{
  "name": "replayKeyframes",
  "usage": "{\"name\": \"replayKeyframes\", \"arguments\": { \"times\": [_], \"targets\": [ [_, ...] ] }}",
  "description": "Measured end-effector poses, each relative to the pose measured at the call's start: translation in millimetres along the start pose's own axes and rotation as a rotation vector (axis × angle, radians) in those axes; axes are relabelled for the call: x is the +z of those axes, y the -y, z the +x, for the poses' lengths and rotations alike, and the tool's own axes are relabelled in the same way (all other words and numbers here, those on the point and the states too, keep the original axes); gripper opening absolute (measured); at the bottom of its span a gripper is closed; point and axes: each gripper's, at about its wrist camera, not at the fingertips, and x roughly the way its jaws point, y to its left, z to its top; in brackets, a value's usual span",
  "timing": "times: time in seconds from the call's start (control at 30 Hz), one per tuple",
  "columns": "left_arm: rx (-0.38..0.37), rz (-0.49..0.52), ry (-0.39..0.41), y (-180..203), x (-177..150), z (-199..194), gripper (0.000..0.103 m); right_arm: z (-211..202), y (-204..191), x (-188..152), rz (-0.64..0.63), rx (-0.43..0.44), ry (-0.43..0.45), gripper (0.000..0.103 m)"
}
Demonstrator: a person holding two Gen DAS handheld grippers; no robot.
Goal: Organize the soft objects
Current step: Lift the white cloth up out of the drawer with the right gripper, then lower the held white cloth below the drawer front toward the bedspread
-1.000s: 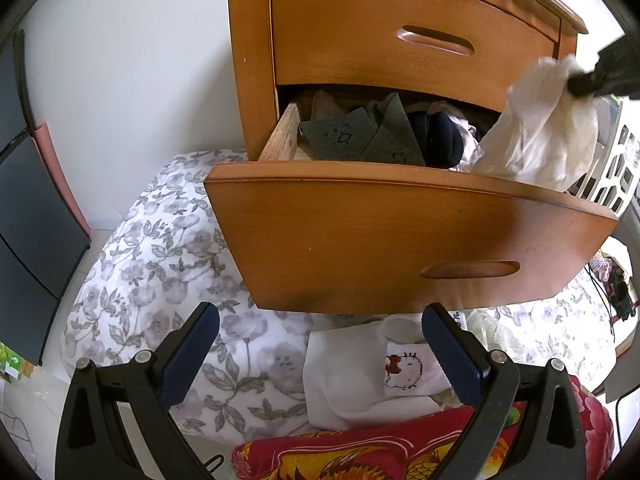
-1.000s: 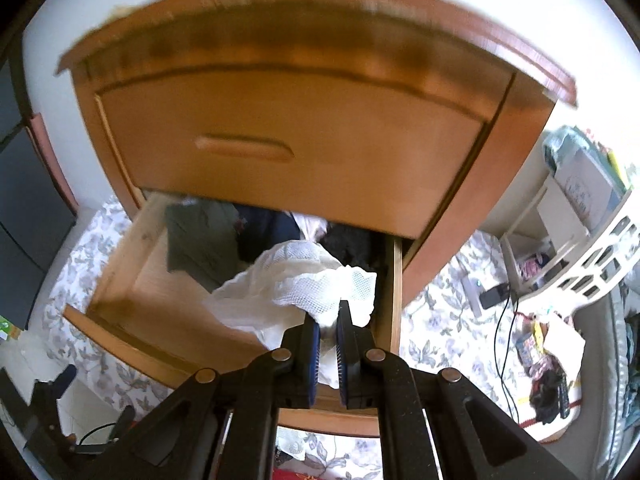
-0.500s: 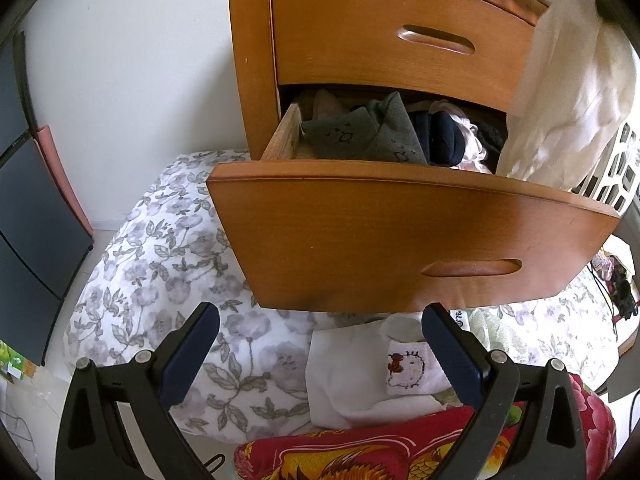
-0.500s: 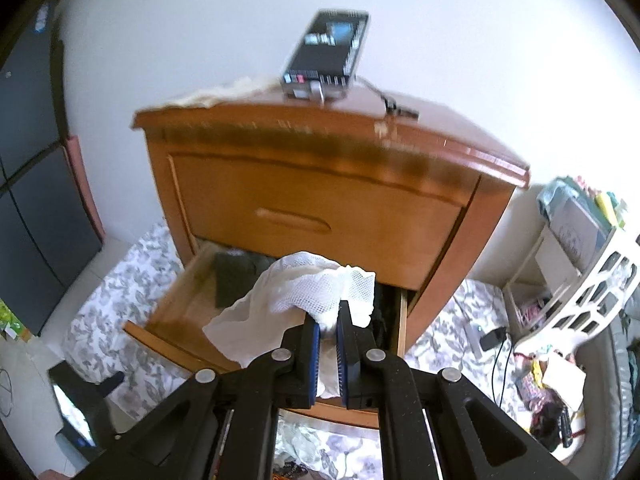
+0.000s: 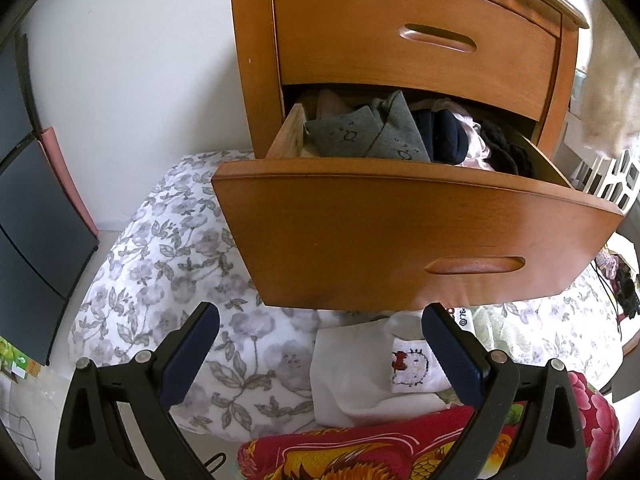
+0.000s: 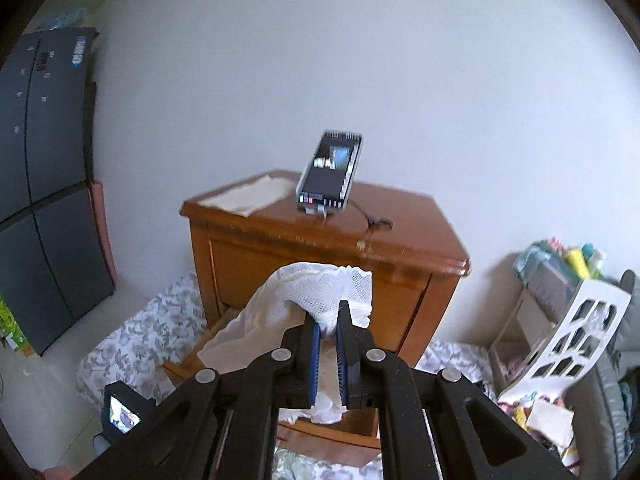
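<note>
Held the white mesh garment pinched in the clenched right gripper, high over the nightstand and clear of its open drawer, while keeping the left gripper spread and empty above the floral bedding, likely ready to help.

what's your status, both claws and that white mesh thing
Right claw shut on white mesh cloth, held above the nightstand. Left claw open, empty, below open lower drawer. Nothing in the way.
</note>
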Motion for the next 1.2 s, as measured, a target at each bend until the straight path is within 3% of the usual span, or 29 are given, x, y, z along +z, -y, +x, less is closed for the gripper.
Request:
{"name": "replayKeyframes", "arguments": {
  "times": [0.17, 0.5, 0.9, 1.2],
  "targets": [
    [0.007, 0.005, -0.001, 1, 0, 0, 0.101, -16, -6, -7, -0.032, 0.018, -0.003, 0.008],
    [0.011, 0.003, -0.004, 0, 0, 0, 0.101, 1, -16, -41, -0.042, 0.088, -0.133, 0.008],
    [-0.012, -0.021, -0.016, -4, -1, 3, 0.101, 91, -35, -128, 0.002, 0.174, -0.434, 0.009],
    [-0.013, -0.023, -0.017, -4, 0, 3, 0.101, 148, -56, -179, -0.010, 0.174, -0.573, 0.009]
  ]
}}
